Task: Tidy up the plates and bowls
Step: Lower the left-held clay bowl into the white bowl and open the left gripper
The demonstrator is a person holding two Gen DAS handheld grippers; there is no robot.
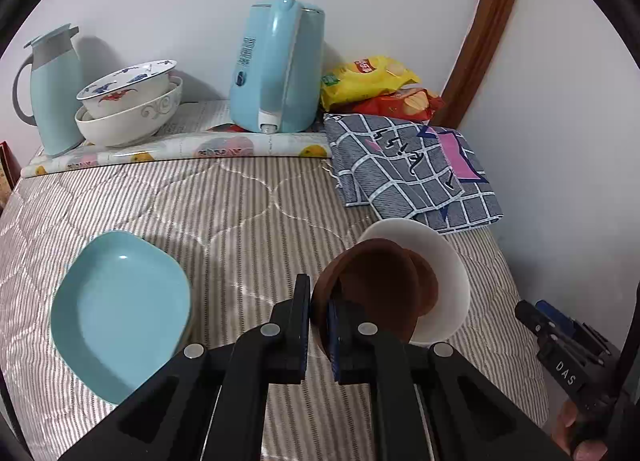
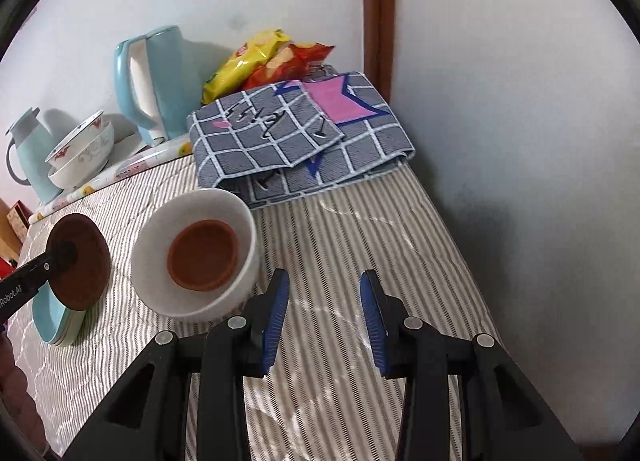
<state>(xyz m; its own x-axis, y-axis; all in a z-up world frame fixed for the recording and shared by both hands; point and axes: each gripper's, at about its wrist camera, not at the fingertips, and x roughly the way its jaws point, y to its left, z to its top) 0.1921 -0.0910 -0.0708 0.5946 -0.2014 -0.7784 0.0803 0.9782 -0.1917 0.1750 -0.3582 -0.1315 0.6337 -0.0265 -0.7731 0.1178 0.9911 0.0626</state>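
Brown saucer [image 1: 372, 293] tilted on edge, face toward white bowl [image 1: 452, 261], lifted above bed [image 1: 240, 221]; left gripper [image 1: 319, 325] jaws clamp its rim. Right gripper [image 2: 324, 321] low, jaws released.

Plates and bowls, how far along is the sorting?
Done: two patterned bowls nested by the wall, one brown dish inside the white bowl. In hand: the left gripper is shut on a second brown dish, lifted. The right gripper is open, holding nothing. Left: that dish and the blue plates.
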